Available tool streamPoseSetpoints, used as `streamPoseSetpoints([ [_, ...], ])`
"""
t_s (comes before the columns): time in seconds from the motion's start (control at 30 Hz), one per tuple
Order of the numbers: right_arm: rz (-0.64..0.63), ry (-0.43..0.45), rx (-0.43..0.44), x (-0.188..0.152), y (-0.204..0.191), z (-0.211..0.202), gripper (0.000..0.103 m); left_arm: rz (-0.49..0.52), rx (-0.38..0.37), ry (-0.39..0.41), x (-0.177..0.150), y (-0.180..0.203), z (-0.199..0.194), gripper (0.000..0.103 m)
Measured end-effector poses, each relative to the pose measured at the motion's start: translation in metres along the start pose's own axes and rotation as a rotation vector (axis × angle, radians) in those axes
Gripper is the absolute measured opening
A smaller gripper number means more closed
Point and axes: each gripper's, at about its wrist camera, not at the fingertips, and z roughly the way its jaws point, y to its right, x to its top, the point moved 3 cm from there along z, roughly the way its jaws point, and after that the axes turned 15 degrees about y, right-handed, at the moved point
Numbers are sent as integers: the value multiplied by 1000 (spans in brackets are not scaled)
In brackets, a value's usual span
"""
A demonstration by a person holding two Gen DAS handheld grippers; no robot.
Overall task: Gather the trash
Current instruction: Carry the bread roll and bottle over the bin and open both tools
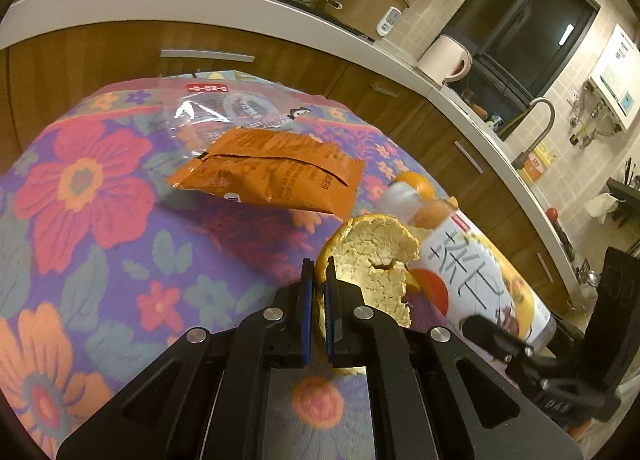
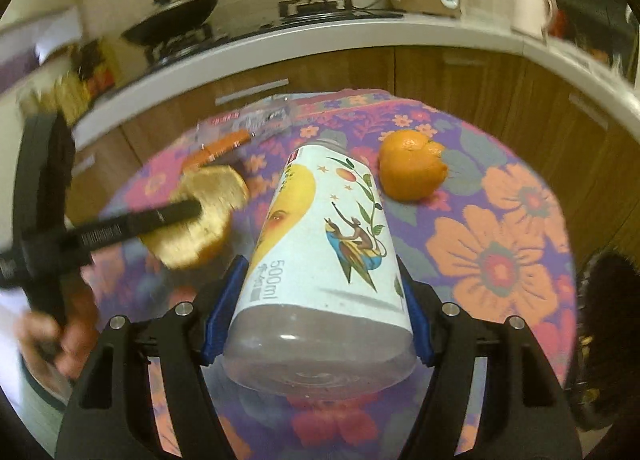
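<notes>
Trash is lying all over the flowery tablecloth (image 1: pixel 92 220) and we're holding two bits of it. Going left to right: near the table's far edge we're seeing a clear plastic wrapper (image 1: pixel 208 108), with an orange snack bag (image 1: pixel 272 176) lying just in front of it. Our left gripper (image 1: pixel 319 272) is pinching an orange peel (image 1: pixel 372 260), pads squeezed nearly together on its rim. Next over, our right gripper (image 2: pixel 320 292) is gripping an empty plastic bottle (image 2: pixel 320 244) across its body, jaws spread wide, blue pads pressing both sides. Toward the right edge another orange peel piece (image 2: pixel 412 166) is sitting on the cloth.
</notes>
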Motion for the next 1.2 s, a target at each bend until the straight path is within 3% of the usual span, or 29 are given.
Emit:
streamPoseSetpoints([
  [0.1,33,-30,27,-6,3,-2,70,0,0,4,-3,0,-6,3],
  [0.17,81,-47,44,-6,5,0,80,0,-6,6,-3,1,-9,3],
  [0.3,158,-82,72,-3,8,4,82,10,-15,16,-5,4,-15,3],
  [0.37,166,-102,56,-4,8,7,76,9,-19,19,-6,5,-18,3],
  [0.43,149,-120,31,-6,6,8,58,5,-24,20,-7,6,-21,3],
  [0.63,186,-22,59,6,13,-21,57,10,-41,44,-5,13,-32,3],
  [0.87,332,55,183,24,38,-49,57,25,-62,71,3,28,-40,3],
  [1.2,301,145,40,25,80,-82,57,69,-99,76,3,61,-35,3],
])
